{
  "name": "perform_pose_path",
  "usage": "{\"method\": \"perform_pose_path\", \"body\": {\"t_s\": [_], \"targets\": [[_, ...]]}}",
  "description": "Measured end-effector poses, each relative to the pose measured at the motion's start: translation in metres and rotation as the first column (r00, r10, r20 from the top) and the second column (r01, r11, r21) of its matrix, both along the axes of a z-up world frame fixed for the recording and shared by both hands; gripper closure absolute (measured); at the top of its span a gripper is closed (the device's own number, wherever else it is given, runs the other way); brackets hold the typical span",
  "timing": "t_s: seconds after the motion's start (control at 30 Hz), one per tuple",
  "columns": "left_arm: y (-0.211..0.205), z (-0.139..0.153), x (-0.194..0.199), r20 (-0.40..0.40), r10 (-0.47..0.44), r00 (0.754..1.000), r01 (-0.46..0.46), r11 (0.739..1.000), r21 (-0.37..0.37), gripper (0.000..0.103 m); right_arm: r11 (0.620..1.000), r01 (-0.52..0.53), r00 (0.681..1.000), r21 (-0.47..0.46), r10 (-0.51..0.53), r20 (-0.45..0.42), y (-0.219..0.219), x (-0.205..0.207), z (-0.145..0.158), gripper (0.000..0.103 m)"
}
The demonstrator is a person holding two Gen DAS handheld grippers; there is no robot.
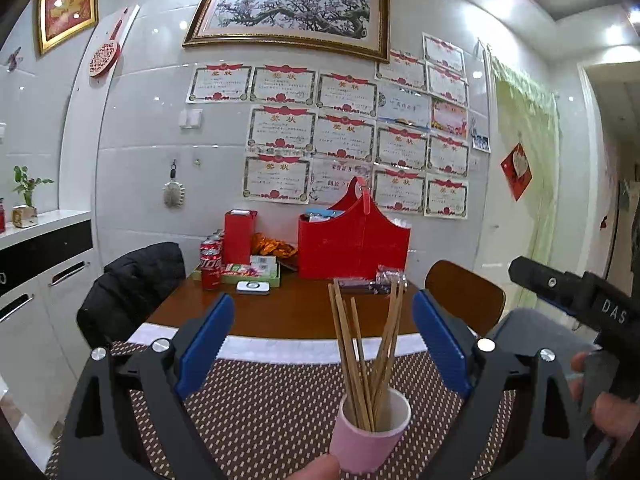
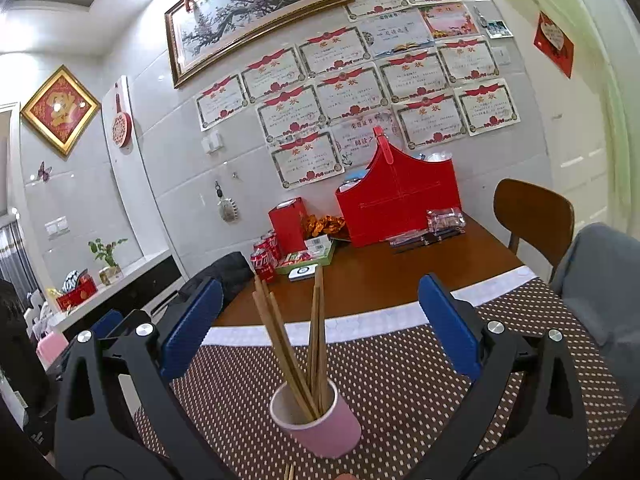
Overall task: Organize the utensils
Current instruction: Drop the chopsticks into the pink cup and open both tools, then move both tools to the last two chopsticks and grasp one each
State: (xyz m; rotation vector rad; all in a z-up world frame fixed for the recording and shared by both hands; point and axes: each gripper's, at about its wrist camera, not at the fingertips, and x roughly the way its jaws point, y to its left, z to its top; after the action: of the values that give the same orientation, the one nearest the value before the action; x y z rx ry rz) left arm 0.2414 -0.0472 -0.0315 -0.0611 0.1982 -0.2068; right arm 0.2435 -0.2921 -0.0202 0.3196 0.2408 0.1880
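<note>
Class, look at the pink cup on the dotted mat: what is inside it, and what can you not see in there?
The pink cup holds several wooden chopsticks standing upright and fanning outward above the rim. Their lower ends and the cup's bottom are hidden by its wall, so anything else lying inside cannot be seen.

Chopsticks in cup; cup on mat; basket behind cup, cans left of basket.

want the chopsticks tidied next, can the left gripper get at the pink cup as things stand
Probably yes: the left gripper is open, and the pink cup of chopsticks stands upright straight ahead between its fingers, nothing in between.
</note>
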Motion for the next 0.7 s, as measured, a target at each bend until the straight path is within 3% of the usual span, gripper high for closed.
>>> {"method": "perform_pose_path", "body": {"t_s": [0.4,0.7], "targets": [[0.012,0.008,-0.067,-0.082,0.059,0.995,-0.055,0.997,0.048,0.014,0.999,-0.019,0.999,-0.04,0.018,-0.033,0.002,-0.074,0.013,0.006],[0.025,-0.033,-0.091,-0.216,0.072,0.974,-0.058,0.996,0.074,0.014,0.995,-0.066,0.99,-0.078,0.055,-0.129,0.004,-0.105,-0.014,0.006]]}}
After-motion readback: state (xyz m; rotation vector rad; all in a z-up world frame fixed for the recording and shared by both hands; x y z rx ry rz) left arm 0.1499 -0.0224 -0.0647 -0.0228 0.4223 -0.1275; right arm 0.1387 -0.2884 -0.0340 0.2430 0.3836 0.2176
